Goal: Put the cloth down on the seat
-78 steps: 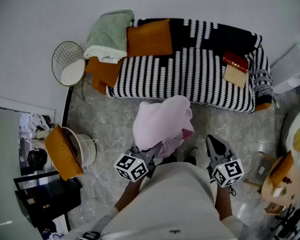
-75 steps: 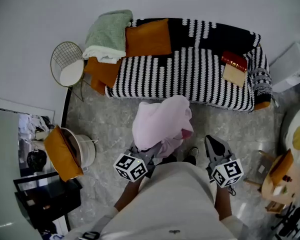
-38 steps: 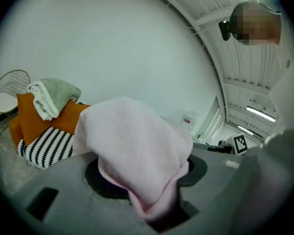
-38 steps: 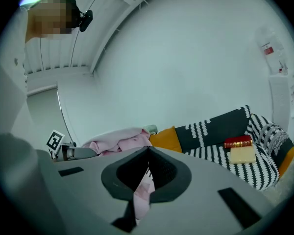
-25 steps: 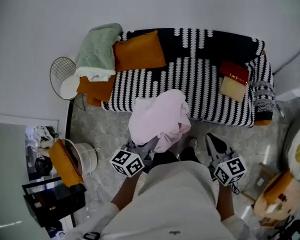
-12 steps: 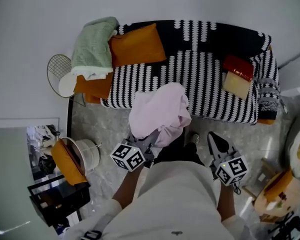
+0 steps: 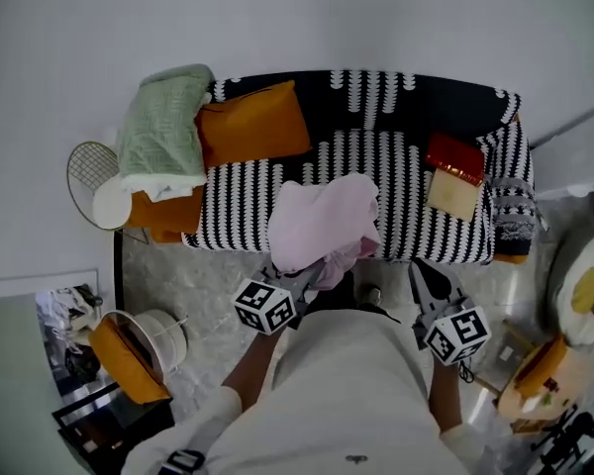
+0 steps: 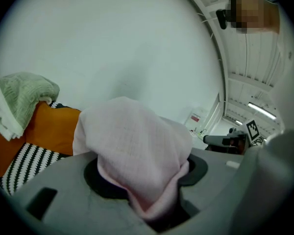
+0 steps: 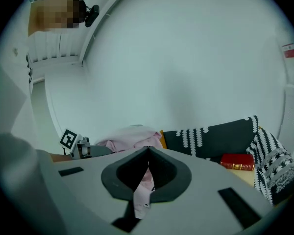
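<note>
My left gripper (image 7: 312,273) is shut on a bunched pale pink cloth (image 7: 322,221), which billows up over its jaws (image 8: 137,151) and hides the fingertips. In the head view the cloth hangs over the front edge of the black-and-white striped sofa seat (image 7: 396,186). To the right, my right gripper (image 7: 426,273) is apart from the cloth, its jaws meeting at the tips (image 9: 147,153). A thin pinkish strip shows in the slit between them; I cannot tell what it is. From the right gripper view the cloth (image 9: 132,137) shows at the left.
An orange cushion (image 7: 252,122) and a green blanket (image 7: 158,132) lie at the sofa's left end. A red book (image 7: 453,156) on a tan pad lies at its right end. A wire stool (image 7: 89,181) and a white bucket (image 7: 144,339) stand to the left.
Both grippers and the cloth have moved toward the sofa. The cloth was over the floor before; now it hangs above the seat's front edge. The left gripper's hold is unchanged.
</note>
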Demonstrator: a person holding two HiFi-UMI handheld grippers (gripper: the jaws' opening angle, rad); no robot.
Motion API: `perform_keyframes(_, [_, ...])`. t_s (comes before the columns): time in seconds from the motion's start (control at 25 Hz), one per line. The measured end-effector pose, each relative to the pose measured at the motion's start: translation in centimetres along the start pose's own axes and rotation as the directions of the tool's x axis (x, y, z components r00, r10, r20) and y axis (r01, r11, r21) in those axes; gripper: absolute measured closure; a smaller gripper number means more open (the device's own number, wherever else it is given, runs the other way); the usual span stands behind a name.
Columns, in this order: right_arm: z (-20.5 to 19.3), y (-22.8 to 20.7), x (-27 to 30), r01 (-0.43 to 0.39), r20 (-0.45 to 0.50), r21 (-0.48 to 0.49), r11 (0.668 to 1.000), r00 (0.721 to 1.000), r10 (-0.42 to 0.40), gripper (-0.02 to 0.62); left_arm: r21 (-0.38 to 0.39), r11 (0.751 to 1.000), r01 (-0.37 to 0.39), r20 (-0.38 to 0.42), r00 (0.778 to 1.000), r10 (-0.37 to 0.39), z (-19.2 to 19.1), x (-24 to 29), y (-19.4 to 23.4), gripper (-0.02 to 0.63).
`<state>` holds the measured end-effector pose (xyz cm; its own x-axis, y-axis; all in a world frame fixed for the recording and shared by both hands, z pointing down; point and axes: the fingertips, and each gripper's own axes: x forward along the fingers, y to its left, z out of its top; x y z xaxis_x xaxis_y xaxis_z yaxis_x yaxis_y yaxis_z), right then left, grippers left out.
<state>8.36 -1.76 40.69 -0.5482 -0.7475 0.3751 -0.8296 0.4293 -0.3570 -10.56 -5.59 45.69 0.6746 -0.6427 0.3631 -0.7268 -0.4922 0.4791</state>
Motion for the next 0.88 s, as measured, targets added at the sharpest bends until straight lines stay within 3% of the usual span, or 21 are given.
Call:
perform_keyframes(0.16, [1.1,-0.8,2.4,0.041,-0.018,-0.014,0.999,0.999,-0.041,0.588,-0.008,0.999,0.04,-0.03,0.999,-0.04,1.1,3.3,2.5,0.368])
perform_keyframes(0.44, [1.4,-4.6,5.3,0.139,-0.052,-0.031,0.99,0.989,-0.141,0.588,-0.09,0.996,0.029,-0.087,0.995,-0.037,0.3,9.1,6.9,0.367])
perform_keyframes(0.88, [-3.8,-8.3,8.8,0.142,-0.147,0.081,0.987,0.981,-0.129,0.588,-0.134,0.991,-0.024,-0.204,0.979,-0.004,-5.4,18.9,12.9,0.367])
